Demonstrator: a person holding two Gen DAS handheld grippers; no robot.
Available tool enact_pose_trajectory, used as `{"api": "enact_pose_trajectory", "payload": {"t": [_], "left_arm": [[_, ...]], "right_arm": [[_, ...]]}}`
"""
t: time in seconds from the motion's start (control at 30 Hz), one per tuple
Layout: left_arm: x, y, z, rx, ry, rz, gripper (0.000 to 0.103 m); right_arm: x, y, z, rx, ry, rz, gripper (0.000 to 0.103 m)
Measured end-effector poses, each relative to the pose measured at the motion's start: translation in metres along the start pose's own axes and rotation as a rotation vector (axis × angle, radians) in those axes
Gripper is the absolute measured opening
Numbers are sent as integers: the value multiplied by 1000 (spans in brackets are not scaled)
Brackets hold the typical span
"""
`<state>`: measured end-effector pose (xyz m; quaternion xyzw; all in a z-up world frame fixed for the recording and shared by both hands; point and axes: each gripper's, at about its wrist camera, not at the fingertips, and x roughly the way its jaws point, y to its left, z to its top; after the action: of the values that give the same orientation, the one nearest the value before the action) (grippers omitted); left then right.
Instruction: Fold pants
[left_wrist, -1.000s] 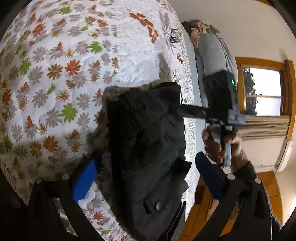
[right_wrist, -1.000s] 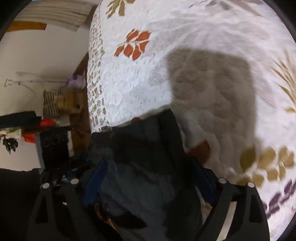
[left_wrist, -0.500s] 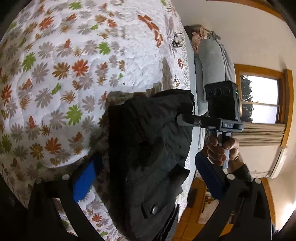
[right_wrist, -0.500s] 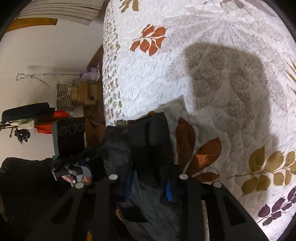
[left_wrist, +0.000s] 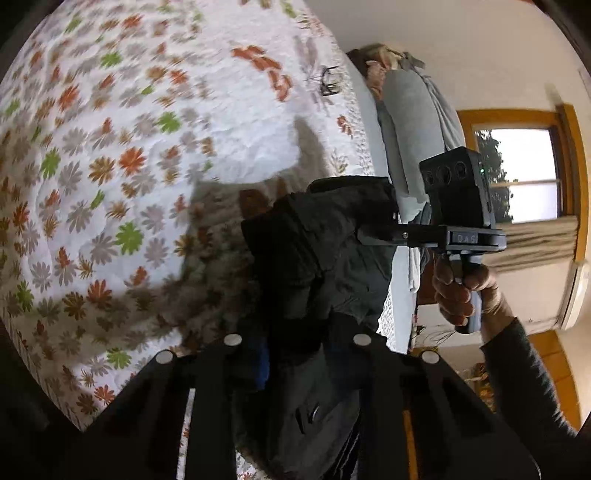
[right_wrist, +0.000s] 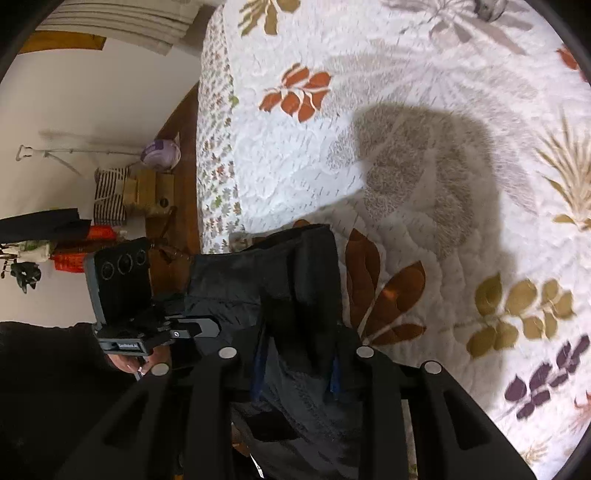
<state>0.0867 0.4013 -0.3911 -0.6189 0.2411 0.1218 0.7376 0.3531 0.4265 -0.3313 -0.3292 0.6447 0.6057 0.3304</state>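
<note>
Your left gripper (left_wrist: 295, 354) has just closed on the dark pants (left_wrist: 325, 251); right gripper (right_wrist: 295, 373) also clamps them, jaws just closed. Pants hang between both, above the quilt (right_wrist: 406, 147). Lift evenly, keep the edge taut.

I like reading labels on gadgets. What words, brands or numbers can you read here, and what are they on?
"DAS": raised on the right gripper's black body, left wrist view.
White label on the left gripper's body, right wrist view: too small and blurred to read.
Pants, bedspread: no text.
</note>
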Motion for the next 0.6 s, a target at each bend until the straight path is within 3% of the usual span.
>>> {"api": "enact_pose_trajectory", "payload": {"t": [0.3,0.6], "left_arm": [[-29,-68,-15,151,-2,30,19],[-55,-146,-48,330,0,46,18]], "right_arm": [[-46,41,-36,3,-94,-75,26],[-103,86,-103,34,-234,-142,26]]}}
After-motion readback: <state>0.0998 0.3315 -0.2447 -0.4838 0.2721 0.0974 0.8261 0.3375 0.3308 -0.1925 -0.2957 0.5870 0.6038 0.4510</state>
